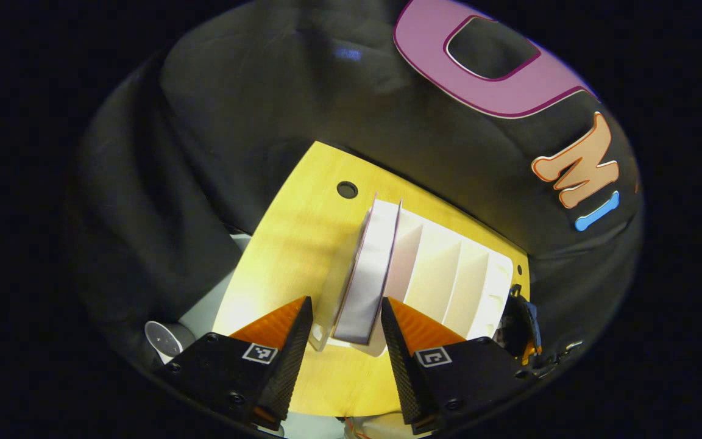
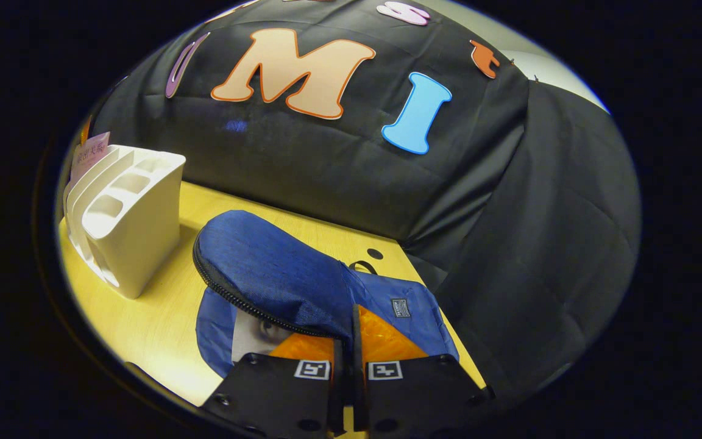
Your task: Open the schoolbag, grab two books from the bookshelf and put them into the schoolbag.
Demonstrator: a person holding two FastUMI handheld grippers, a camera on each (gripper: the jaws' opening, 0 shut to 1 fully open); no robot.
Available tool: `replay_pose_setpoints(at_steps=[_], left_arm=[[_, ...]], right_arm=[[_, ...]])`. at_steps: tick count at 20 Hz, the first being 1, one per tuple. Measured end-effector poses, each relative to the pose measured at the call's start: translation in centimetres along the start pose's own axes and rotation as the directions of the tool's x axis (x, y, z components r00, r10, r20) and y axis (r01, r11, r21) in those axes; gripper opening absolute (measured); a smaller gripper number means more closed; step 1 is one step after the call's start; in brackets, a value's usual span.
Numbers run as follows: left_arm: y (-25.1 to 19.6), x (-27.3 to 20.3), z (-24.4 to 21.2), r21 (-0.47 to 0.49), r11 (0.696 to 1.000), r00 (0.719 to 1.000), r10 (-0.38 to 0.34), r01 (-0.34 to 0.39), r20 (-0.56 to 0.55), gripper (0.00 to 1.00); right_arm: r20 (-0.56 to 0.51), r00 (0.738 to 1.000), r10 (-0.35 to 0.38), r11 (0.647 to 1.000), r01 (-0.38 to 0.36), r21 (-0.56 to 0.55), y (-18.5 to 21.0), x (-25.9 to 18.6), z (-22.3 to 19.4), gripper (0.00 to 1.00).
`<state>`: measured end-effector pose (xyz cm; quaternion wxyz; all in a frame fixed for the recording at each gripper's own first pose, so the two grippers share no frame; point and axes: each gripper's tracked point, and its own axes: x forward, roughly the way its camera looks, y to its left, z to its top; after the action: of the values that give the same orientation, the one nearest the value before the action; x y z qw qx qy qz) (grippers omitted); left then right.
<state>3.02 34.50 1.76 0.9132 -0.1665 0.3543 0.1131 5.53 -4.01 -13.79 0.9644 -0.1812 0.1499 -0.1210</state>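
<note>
In the left gripper view a white slotted bookshelf [image 1: 454,274] stands on the yellow table [image 1: 290,256]. A book [image 1: 369,274] with a pale spine stands upright in its nearest slot. My left gripper [image 1: 346,323] is open, one finger on each side of the book's near edge without touching it. In the right gripper view the blue schoolbag [image 2: 278,268] lies on the table, unzipped. My right gripper [image 2: 351,341] is shut on its lifted flap, holding the bag open. A book cover [image 2: 253,335] lies inside the bag. The bookshelf [image 2: 125,231] stands to the left.
Black cloth walls close in the table's far side and both ends. A round cable hole [image 1: 347,189] sits in the tabletop beyond the shelf. A white rounded object [image 1: 165,338] shows below the table's left edge.
</note>
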Motion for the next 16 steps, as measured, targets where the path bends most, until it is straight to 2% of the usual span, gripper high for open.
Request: replay_pose_setpoints(at_steps=[1, 3, 4, 5, 6, 7, 8, 9, 10, 11, 12, 14, 15, 16], left_arm=[[-0.4, 0.8, -0.1, 0.009, 1.000, 1.000, -0.007, 0.007, -0.015, 0.67], [-1.6, 1.8, -0.4, 0.021, 0.999, 0.999, -0.025, 0.026, -0.040, 0.64], [-2.2, 2.3, -0.6, 0.032, 0.999, 0.998, -0.035, 0.036, -0.052, 0.57], [-2.8, 2.7, -0.7, 0.042, 0.998, 0.997, -0.044, 0.046, -0.065, 0.65], [-3.1, 3.3, -0.7, 0.052, 0.997, 0.996, -0.046, 0.050, -0.076, 0.57], [-3.4, 3.9, -0.7, 0.057, 0.997, 0.996, -0.042, 0.047, -0.084, 0.58], [-3.7, 4.3, -0.8, 0.060, 0.997, 0.995, -0.041, 0.047, -0.096, 0.50], [-3.8, 4.7, -0.8, 0.066, 0.997, 0.994, -0.031, 0.038, -0.105, 0.54], [-3.7, 5.4, -0.9, 0.078, 0.997, 0.994, -0.018, 0.027, -0.111, 0.53], [-3.8, 5.7, -1.0, 0.086, 0.996, 0.993, -0.007, 0.017, -0.117, 0.41], [-3.7, 6.0, -1.0, 0.095, 0.995, 0.992, 0.011, 0.001, -0.125, 0.47], [-3.4, 6.5, -1.2, 0.106, 0.994, 0.988, 0.036, -0.020, -0.148, 0.45], [-3.3, 6.9, -1.4, 0.109, 0.994, 0.986, 0.045, -0.028, -0.159, 0.51], [-3.3, 7.4, -1.5, 0.116, 0.993, 0.984, 0.052, -0.033, -0.169, 0.44]], right_arm=[[-0.002, 1.000, -0.001, 1.000, 0.001, -0.004, 0.1, 0.0, 0.0, 0.09], [-0.007, 1.000, -0.002, 1.000, 0.002, -0.005, 0.2, 0.0, -0.2, 0.11], [-0.010, 1.000, -0.002, 1.000, 0.001, -0.006, 0.3, -0.1, -0.2, 0.11], [-0.011, 1.000, -0.001, 1.000, 0.001, -0.007, 0.3, 0.0, -0.3, 0.11], [-0.012, 1.000, 0.000, 1.000, 0.000, -0.009, 0.5, 0.1, -0.2, 0.08], [-0.012, 1.000, 0.000, 1.000, 0.000, -0.012, 0.5, 0.1, -0.3, 0.09], [-0.012, 1.000, 0.001, 1.000, -0.001, -0.013, 0.6, 0.1, -0.2, 0.08], [-0.012, 1.000, 0.001, 1.000, -0.001, -0.014, 0.5, 0.1, -0.2, 0.08], [-0.012, 1.000, 0.002, 1.000, -0.002, -0.014, 0.5, 0.1, -0.2, 0.08], [-0.012, 1.000, 0.001, 1.000, -0.001, -0.012, 0.5, 0.0, -0.3, 0.09], [-0.012, 1.000, 0.001, 1.000, -0.002, -0.010, 0.5, 0.1, -0.2, 0.08], [-0.011, 1.000, 0.002, 1.000, -0.002, -0.009, 0.6, -0.1, -0.4, 0.08], [-0.012, 1.000, 0.003, 1.000, -0.003, -0.009, 0.7, -0.1, -0.4, 0.08], [-0.012, 1.000, 0.004, 1.000, -0.004, -0.010, 0.7, -0.1, -0.4, 0.11]])
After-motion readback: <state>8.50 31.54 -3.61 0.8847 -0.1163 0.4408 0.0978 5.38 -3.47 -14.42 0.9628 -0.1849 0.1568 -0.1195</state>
